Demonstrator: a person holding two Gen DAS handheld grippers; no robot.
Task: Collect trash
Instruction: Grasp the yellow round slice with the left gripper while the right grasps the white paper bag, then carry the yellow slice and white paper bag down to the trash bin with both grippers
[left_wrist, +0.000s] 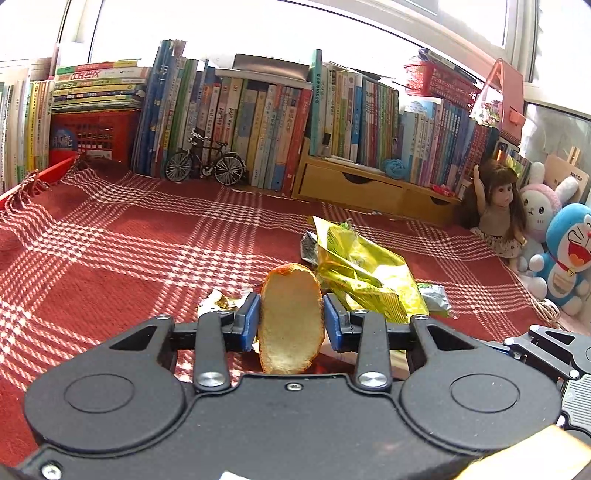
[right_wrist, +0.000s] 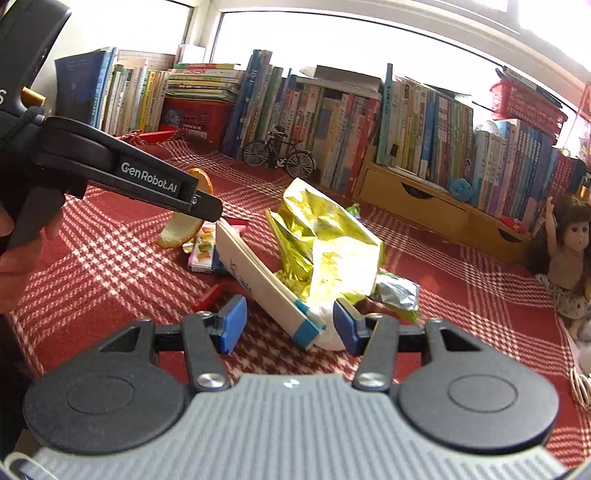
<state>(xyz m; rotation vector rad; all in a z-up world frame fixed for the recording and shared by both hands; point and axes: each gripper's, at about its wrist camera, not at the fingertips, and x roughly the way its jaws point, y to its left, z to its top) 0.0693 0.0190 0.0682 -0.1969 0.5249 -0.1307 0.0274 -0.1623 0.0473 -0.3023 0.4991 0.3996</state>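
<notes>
A red cloth (left_wrist: 110, 258) checked with white lines carries a shiny yellow-green wrapper (left_wrist: 365, 273). The peel (left_wrist: 291, 317) is orange outside, pale cream inside. A white box (right_wrist: 258, 277) has blue ends (2 blue pads (right_wrist: 232, 325) flank it).

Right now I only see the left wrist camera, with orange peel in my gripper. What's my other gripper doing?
Observer: The right gripper is open. The end of a long white box lies between its fingers, not squeezed.
Operator: Is more trash hiding past my peel?
Observer: Yes, a small colourful wrapper lies flat by the box's far end.
Operator: Anything red?
Observer: A little red piece lies on the checked cloth, beside the box.
</notes>
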